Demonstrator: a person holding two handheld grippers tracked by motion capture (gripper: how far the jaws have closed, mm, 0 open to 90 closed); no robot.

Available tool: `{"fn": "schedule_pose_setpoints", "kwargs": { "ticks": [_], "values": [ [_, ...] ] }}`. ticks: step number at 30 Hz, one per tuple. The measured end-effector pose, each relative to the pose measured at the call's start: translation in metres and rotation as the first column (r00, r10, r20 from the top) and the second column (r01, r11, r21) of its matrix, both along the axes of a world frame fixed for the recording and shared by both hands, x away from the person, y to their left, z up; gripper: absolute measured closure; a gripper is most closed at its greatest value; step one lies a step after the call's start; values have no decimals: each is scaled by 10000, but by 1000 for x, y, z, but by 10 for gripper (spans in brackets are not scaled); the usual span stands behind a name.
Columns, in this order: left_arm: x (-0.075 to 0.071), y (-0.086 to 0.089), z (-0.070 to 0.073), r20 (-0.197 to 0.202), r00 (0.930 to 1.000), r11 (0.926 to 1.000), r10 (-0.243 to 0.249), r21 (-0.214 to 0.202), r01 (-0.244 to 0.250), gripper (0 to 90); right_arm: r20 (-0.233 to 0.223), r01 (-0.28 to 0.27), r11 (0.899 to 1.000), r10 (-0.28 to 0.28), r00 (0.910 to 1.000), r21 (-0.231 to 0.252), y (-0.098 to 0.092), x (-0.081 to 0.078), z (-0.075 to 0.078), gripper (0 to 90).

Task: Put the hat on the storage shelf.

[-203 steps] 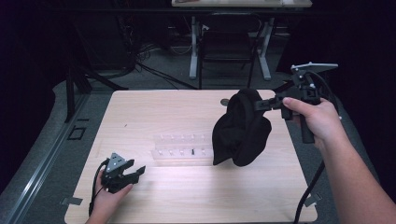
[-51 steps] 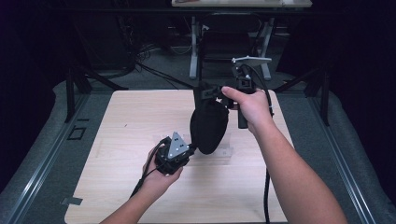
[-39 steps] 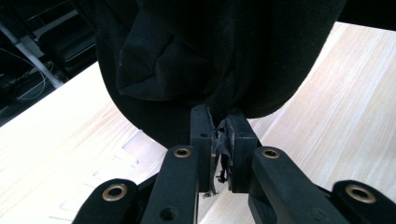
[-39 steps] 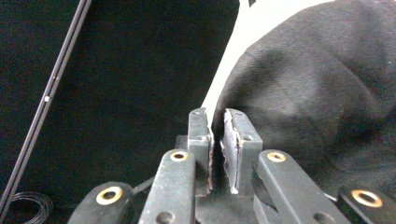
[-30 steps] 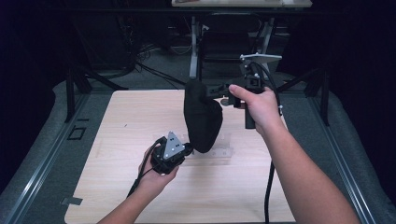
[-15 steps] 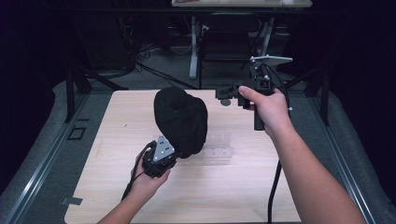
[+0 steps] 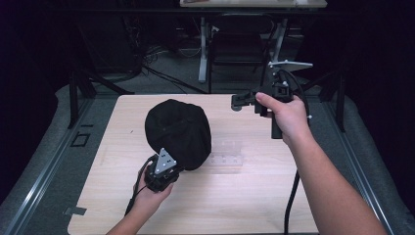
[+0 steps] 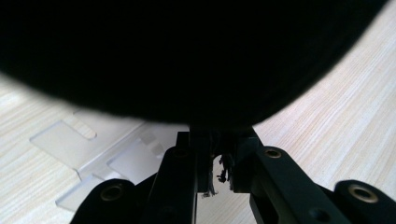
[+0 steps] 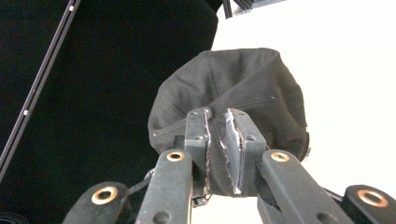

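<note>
A black cap [image 7: 178, 129] rests on the wooden table [image 7: 244, 205], covering the left part of a clear plastic tray [image 7: 227, 156]. My left gripper [image 7: 171, 169] is shut on the cap's near edge. In the left gripper view its jaws pinch black fabric [image 8: 187, 56] at their tips [image 8: 217, 140], with the clear tray [image 8: 84, 144] below. My right gripper [image 7: 237, 102] hovers over the table's far side, apart from the cap. Its jaws [image 9: 217, 116] stand a narrow slit apart with nothing between them, and the cap [image 9: 252, 79] lies beyond them.
The table's near and right parts are bare wood. Metal frame rails run along the left and right sides of the table. Chair and desk legs [image 7: 203, 54] stand on the dark floor behind the far edge. Cables trail from both grippers.
The cap hung from my right gripper a second ago. That gripper let go and drew off to the right. The left gripper carried the cap left and down onto the tray.
</note>
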State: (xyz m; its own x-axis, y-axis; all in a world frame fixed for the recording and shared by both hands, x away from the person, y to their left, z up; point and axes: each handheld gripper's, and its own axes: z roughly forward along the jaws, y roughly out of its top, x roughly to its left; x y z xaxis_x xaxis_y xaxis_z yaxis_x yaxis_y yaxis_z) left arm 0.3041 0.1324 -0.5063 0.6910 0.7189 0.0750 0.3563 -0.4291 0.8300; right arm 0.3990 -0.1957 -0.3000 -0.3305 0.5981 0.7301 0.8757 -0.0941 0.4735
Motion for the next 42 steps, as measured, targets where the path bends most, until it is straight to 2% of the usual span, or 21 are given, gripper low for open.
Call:
{"fn": "schedule_pose_setpoints", "kwargs": {
  "ticks": [7, 11, 12, 13, 16, 18, 19, 20, 21, 22, 23, 25, 28, 30, 31, 34, 35, 36, 37, 40, 42],
  "values": [
    [-3, 1, -2, 38, 9999, 9999, 111, -57, -110, 802, 93, 85, 9999, -84, 9999, -54, -7, -3, 1, 783],
    [-5, 5, -2, 101, 9997, 9997, 230, -127, -229, 692, 232, 198, 9995, -192, 9995, -256, -10, -8, -1, 781],
    [-5, 7, -1, 60, 9997, 9996, 216, -174, -215, 692, 232, 198, 9995, -192, 9995, -256, -10, -8, -1, 781],
    [-6, 14, -1, 21, 9996, 9991, 285, -312, -284, 656, 271, 244, 9984, -230, 9994, -519, -13, -10, -3, 778],
    [-8, 22, -1, -78, 9989, 9981, 471, -403, -474, 590, 403, 359, 9960, -326, 9987, -817, -16, -14, -5, 776],
    [-8, 28, -2, -293, 9981, 9971, 537, -520, -552, 558, 397, 402, 9962, -373, 9985, -768, -18, -17, -8, 776],
    [-9, 35, -4, -449, 9970, 9958, 627, -641, -655, 535, 435, 439, 9943, -398, 9983, -976, -21, -20, -11, 775],
    [-9, 35, -4, -449, 9970, 9958, 627, -641, -655, 528, 435, 439, 9943, -398, 9983, -976, -21, -20, -11, 775],
    [-11, 39, -5, -515, 9963, 9950, 695, -682, -729, 524, 569, 609, 9896, -539, 9969, -1304, -24, -24, -15, 773],
    [-12, 42, -6, -555, 9953, 9937, 787, -750, -828, 524, 569, 609, 9896, -539, 9969, -1304, -24, -24, -15, 773],
    [-13, 50, -8, -565, 9932, 9914, 1018, -764, -1060, 516, 694, 703, 9830, -592, 9958, -1698, -27, -29, -20, 768],
    [-13, 56, -10, -561, 9904, 9881, 1267, -804, -1309, 515, 748, 762, 9783, -628, 9952, -1926, -30, -33, -28, 758],
    [-11, 60, -12, -582, 9896, 9860, 1319, -948, -1370, 515, 837, 804, 9731, -636, 9945, -2157, -33, -38, -37, 754],
    [-10, 62, -16, -513, 9894, 9852, 1356, -991, -1402, 512, 879, 862, 9668, -668, 9939, -2404, -35, -43, -47, 748],
    [-9, 63, -18, -516, 9894, 9851, 1356, -1000, -1402, 508, 955, 890, 9600, -657, 9933, -2654, -37, -48, -57, 740],
    [-10, 65, -21, -390, 9903, 9843, 1336, -1112, -1372, 506, 1121, 954, 9557, -662, 9915, -2786, -41, -53, -66, 730],
    [-11, 66, -22, -379, 9907, 9828, 1306, -1264, -1344, 506, 1396, 1101, 9504, -717, 9876, -2908, -44, -59, -75, 720],
    [-11, 66, -22, -379, 9907, 9828, 1306, -1264, -1344, 506, 1396, 1101, 9504, -717, 9876, -2908, -44, -59, -75, 720],
    [-11, 65, -23, -333, 9910, 9826, 1298, -1299, -1331, 506, 1553, 1223, 9486, -792, 9847, -2918, -48, -65, -84, 709],
    [-12, 66, -23, -314, 9900, 9820, 1376, -1261, -1405, 508, 1590, 1283, 9444, -827, 9838, -3029, -50, -70, -93, 694],
    [-14, 65, -24, -189, 9876, 9790, 1560, -1299, -1571, 507, 1718, 1379, 9385, -862, 9814, -3166, -52, -76, -106, 663]
  ]
}}
